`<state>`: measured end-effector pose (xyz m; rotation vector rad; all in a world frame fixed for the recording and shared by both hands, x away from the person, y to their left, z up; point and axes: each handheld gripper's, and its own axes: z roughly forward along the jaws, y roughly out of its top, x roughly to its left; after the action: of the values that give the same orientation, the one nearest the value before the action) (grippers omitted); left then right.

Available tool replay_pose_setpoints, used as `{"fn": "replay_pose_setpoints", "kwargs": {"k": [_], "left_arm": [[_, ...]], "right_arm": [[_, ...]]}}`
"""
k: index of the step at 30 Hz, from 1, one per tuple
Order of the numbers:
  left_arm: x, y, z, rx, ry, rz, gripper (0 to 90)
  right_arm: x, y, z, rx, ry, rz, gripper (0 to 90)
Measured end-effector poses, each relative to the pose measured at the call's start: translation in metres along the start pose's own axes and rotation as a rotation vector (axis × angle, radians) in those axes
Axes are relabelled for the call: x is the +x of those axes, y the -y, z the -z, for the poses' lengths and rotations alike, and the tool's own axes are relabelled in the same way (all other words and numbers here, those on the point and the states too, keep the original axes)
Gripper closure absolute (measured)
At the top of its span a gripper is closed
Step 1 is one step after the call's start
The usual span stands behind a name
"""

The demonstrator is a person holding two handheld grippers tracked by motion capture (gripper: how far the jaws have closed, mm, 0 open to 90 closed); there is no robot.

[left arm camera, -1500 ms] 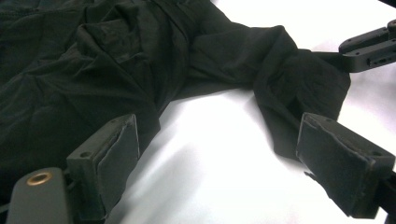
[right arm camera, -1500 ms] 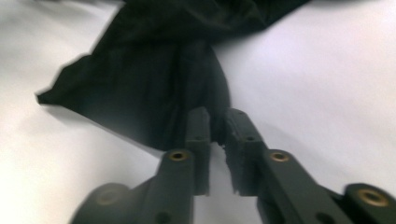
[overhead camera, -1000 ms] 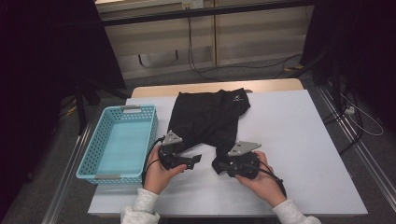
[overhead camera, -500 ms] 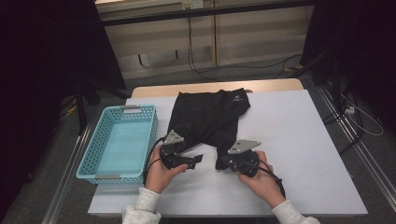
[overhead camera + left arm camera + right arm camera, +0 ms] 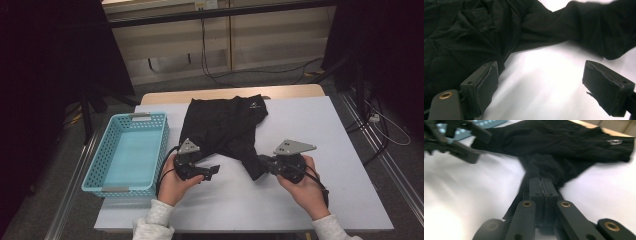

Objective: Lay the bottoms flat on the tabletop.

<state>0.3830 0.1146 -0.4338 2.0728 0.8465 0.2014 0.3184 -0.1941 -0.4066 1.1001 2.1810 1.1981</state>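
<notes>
A black garment (image 5: 225, 125) lies crumpled on the white table (image 5: 320, 125), with one leg trailing toward the front. My right gripper (image 5: 261, 164) is shut on the end of that leg and holds it a little above the table. In the right gripper view the pads (image 5: 541, 185) meet on a fold of the black fabric (image 5: 564, 142). My left gripper (image 5: 214, 172) stands open by the garment's front left edge. In the left gripper view its jaws (image 5: 541, 67) spread wide over bare table, the left pad (image 5: 484, 82) next to the cloth (image 5: 461, 37).
A light blue plastic basket (image 5: 95, 160) sits at the table's left edge, beside the left hand, with nothing in it. Bare tabletop lies to the right of the garment and along the front edge. Cables lie on the floor beyond the table.
The right gripper has closed on the garment's leg end and moved right and upward with it, stretching that leg. The left gripper has stayed where it was.
</notes>
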Motion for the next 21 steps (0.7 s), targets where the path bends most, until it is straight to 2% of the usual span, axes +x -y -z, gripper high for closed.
{"fn": "replay_pose_setpoints", "kwargs": {"k": [3, 11, 14, 18, 21], "left_arm": [[0.001, 0.001, 0.000, 0.004, -0.002, 0.002, 13.4], [0.001, 0.001, 0.002, 0.001, -0.006, 0.004, 13.4], [0.001, 0.001, 0.001, 0.000, -0.004, 0.004, 13.4], [0.001, 0.001, 0.001, -0.002, 0.000, 0.004, 13.5], [0.001, 0.001, 0.002, -0.005, -0.002, 0.005, 13.6]], "right_arm": [[-0.013, 0.005, 0.004, 0.005, 0.033, -0.017, 88.8], [-0.048, 0.027, 0.011, 0.025, 0.101, -0.105, 88.8], [-0.055, 0.033, 0.012, 0.046, 0.111, -0.126, 88.8], [-0.059, 0.037, 0.013, 0.067, 0.153, -0.117, 88.8], [-0.060, 0.037, 0.014, 0.063, 0.132, -0.129, 88.8]]}}
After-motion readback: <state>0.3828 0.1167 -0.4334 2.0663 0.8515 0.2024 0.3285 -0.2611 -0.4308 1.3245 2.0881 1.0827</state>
